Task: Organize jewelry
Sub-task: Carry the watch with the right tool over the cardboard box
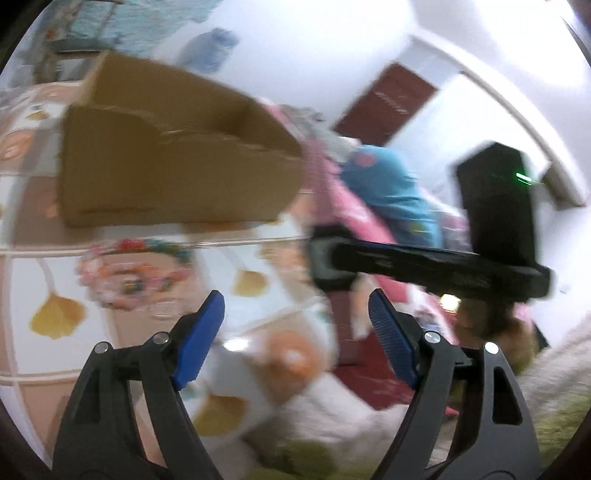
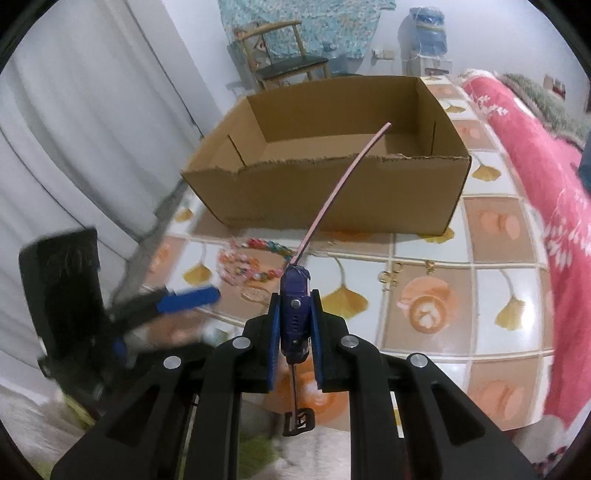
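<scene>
My right gripper [image 2: 295,295] is shut on a purple wristwatch [image 2: 294,306]; its pink strap [image 2: 340,188] sticks up toward an open cardboard box [image 2: 332,192], its buckle end [image 2: 299,421] hangs below. A colourful bead bracelet [image 2: 251,264] lies on the tiled tablecloth before the box, with small gold earrings [image 2: 391,277] to its right. My left gripper [image 1: 295,321] is open and empty above the table, blurred, with the bracelet [image 1: 133,273] ahead left and the box [image 1: 177,162] beyond. The left gripper also shows at the left of the right wrist view [image 2: 184,299].
The table [image 2: 491,295] has a patterned tile cloth. A pink blanket [image 2: 535,184] lies along its right side. A wooden chair [image 2: 284,55] and water bottle [image 2: 428,29] stand behind the box. The right gripper's black body [image 1: 443,266] crosses the left wrist view.
</scene>
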Available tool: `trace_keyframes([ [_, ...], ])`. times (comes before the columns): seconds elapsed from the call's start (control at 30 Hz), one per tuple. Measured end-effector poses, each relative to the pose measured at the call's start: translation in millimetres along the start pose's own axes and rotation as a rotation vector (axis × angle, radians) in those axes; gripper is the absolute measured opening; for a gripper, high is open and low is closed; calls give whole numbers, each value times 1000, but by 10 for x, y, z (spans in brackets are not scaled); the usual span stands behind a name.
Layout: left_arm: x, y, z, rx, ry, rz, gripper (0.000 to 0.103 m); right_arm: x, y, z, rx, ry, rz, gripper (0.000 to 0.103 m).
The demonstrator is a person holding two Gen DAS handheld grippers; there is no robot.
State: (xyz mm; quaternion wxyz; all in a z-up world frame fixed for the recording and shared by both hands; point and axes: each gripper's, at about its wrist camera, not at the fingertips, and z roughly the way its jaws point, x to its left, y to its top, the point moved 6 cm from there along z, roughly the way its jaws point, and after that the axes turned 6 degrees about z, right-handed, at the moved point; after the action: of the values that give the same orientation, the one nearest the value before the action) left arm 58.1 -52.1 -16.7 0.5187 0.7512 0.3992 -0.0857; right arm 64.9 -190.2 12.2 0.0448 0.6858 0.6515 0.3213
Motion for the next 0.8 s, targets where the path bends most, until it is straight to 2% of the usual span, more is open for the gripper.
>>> trace_keyframes([
  [0.07,-207,-2,82,15,-39,28,76,9,12,-15,0,60,40,15],
  [0.2,-324,4,234,61,-3,65,74,77,12,-66,-14,144,83,15],
  [0.27,-323,0,330,95,38,71,53,130,23,-126,-39,153,75,15],
  [0.37,-305,3,382,122,53,56,33,205,58,-224,-77,185,64,15],
  [0.47,-356,97,327,102,57,71,20,306,125,-333,-128,198,34,15],
  [0.57,-437,291,238,80,129,145,18,386,243,-438,-173,217,5,15],
  [0.67,-459,519,158,72,187,193,18,479,505,-509,-216,257,-28,15],
  [0.8,-321,949,128,79,304,248,18,531,978,-383,-199,319,-26,15],
])
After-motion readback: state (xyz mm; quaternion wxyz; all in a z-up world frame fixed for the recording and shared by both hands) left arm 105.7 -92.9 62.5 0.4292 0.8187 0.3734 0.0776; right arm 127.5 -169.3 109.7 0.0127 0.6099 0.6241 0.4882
